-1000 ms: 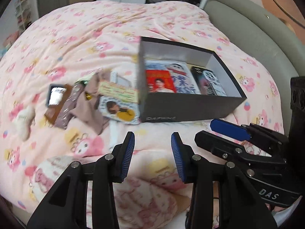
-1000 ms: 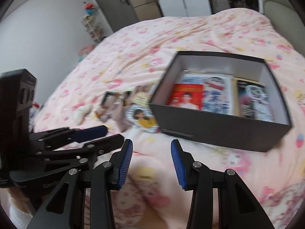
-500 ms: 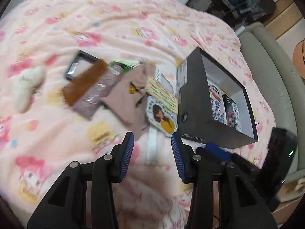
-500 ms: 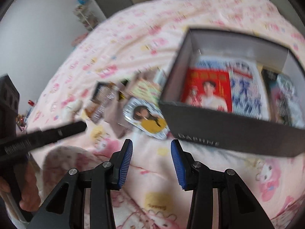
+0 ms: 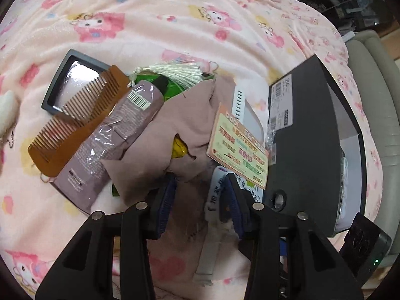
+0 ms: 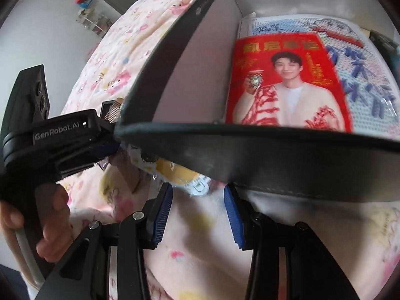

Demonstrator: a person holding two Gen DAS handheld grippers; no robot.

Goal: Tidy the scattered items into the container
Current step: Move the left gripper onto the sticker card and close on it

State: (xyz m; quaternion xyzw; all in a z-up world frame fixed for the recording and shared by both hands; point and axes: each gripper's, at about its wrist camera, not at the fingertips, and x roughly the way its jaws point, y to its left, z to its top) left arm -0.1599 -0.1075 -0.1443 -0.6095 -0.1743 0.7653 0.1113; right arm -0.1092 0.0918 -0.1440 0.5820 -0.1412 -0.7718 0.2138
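Bed (image 5: pixel 175 12) with pink cartoon blanket, dark box (image 5: pixel 307 135) just right of left claw (image 5: pixel 200 197). Left claw narrowing, tips down in the pile; mauve cloth (image 5: pixel 180 125) and a white printed tag (image 5: pixel 215 195) between the pads, no firm pinch visible yet. Ahead and left of that claw: brown comb (image 5: pixel 75 120) lying across a black-framed mirror (image 5: pixel 65 85), lilac tube (image 5: pixel 112 137) beside it, white tassel (image 5: pixel 175 71) over something green, pastel printed card (image 5: pixel 237 155) leaning toward the box wall, pale grey device (image 5: pixel 246 117) behind the card. Far left, a white fluffy object, cut off at the frame edge. Right claw (image 6: pixel 198 210) half open, nothing between the pads, hovering over blanket just short of the box's near wall (image 6: pixel 275 155). Round yellow badge (image 6: pixel 180 172) just ahead of it, partly under the box rim. Inside the box, beyond that wall: red printed card (image 6: pixel 287 80) over a blue-and-white booklet (image 6: pixel 362 75); a dark item at far right, mostly cropped. Judged early to middle stage: about 3 flat items in, roughly 8 or more left outside in 1 heap. Hidden: what lies under the cloth, apart from a yellow scrap showing through a gap; box interior from left view mostly blocked by its own wall. Grey strap below left claw, purpose unclear.
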